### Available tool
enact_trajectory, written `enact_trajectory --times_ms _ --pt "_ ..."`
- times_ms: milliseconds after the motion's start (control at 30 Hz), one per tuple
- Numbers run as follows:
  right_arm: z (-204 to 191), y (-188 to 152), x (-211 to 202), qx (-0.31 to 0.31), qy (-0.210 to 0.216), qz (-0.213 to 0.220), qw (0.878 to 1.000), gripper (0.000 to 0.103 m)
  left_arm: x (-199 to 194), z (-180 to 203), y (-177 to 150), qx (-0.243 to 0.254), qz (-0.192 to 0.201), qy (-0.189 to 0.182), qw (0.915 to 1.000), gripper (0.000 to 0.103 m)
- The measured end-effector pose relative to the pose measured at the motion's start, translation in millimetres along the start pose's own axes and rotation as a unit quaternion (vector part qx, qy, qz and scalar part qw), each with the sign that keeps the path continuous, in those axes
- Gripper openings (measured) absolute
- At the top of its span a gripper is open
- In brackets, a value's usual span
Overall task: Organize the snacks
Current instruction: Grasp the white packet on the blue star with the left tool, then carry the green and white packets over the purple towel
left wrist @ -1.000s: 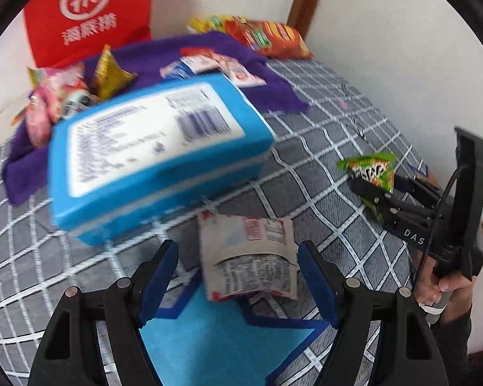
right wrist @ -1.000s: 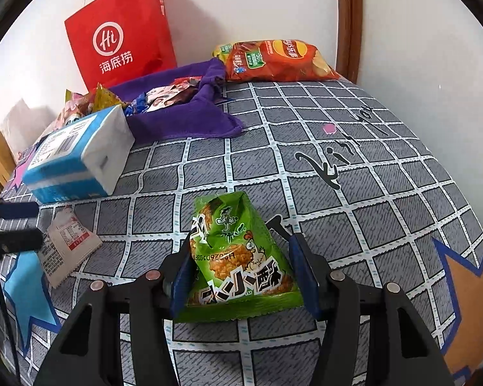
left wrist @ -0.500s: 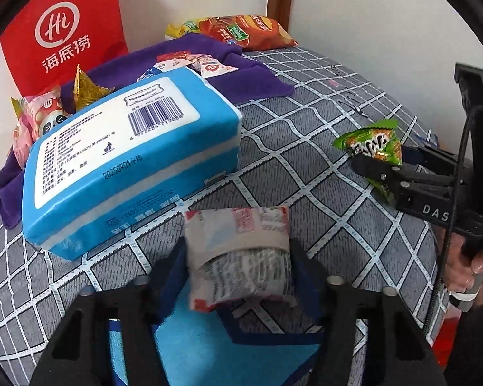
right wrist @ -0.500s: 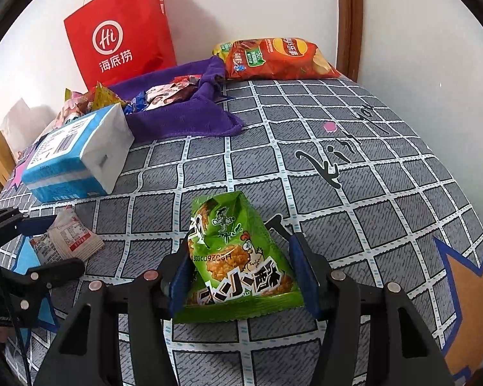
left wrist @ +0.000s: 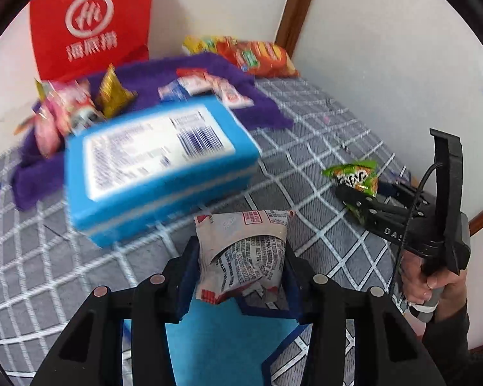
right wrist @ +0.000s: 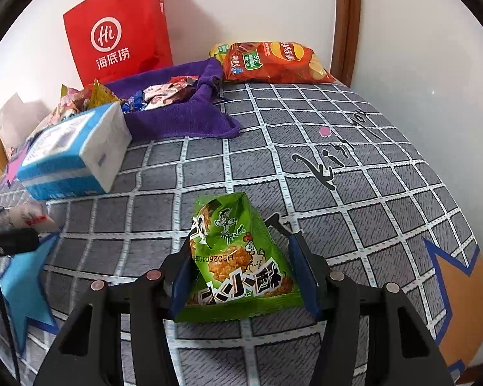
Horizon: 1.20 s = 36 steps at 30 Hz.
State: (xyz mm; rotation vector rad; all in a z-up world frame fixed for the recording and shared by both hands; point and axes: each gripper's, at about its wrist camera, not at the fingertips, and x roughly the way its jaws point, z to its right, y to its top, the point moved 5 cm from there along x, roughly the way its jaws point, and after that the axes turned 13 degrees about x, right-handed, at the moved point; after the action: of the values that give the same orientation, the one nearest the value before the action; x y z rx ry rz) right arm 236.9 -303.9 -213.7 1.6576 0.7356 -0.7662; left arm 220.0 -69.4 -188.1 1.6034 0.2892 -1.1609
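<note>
Left gripper [left wrist: 241, 273] has just been closing, now pinching the pale packet [left wrist: 241, 254] low in the frame. Right gripper [right wrist: 244, 276] clamps the green packet [right wrist: 238, 257], bottom centre. Lift both steadily toward the purple cloth [right wrist: 177, 112], upper left, without squeezing harder.

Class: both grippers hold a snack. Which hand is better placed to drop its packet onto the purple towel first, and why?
Probably the left. The left gripper, clamped on the beige packet, sits nearer the purple towel; the right gripper holds the green packet farther back.
</note>
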Motion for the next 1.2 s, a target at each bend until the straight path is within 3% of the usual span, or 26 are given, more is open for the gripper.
enact_trajectory --times_ms 167,333,500,733,1200 --pt "-23 26 -32 0.011 0.035 0.019 0.999 0.055 -30 -18 14 -0.009 0.030 0.008 0.9995 0.044" --pt "-57 66 -59 0.004 0.044 0.037 0.998 0.055 -54 -45 34 -0.016 0.052 0.037 0.9978 0.044" --pt "-87 100 -74 0.011 0.078 0.039 0.996 0.055 -75 -74 56 -0.024 0.072 0.061 0.9953 0.044" --pt "-115 127 -78 0.009 0.095 0.047 0.994 0.055 -88 -106 79 -0.027 0.087 0.098 0.9910 0.044" --pt "-170 185 -53 -0.020 0.092 0.073 0.993 0.055 -80 -146 125 -0.048 0.108 0.119 0.9859 0.045"
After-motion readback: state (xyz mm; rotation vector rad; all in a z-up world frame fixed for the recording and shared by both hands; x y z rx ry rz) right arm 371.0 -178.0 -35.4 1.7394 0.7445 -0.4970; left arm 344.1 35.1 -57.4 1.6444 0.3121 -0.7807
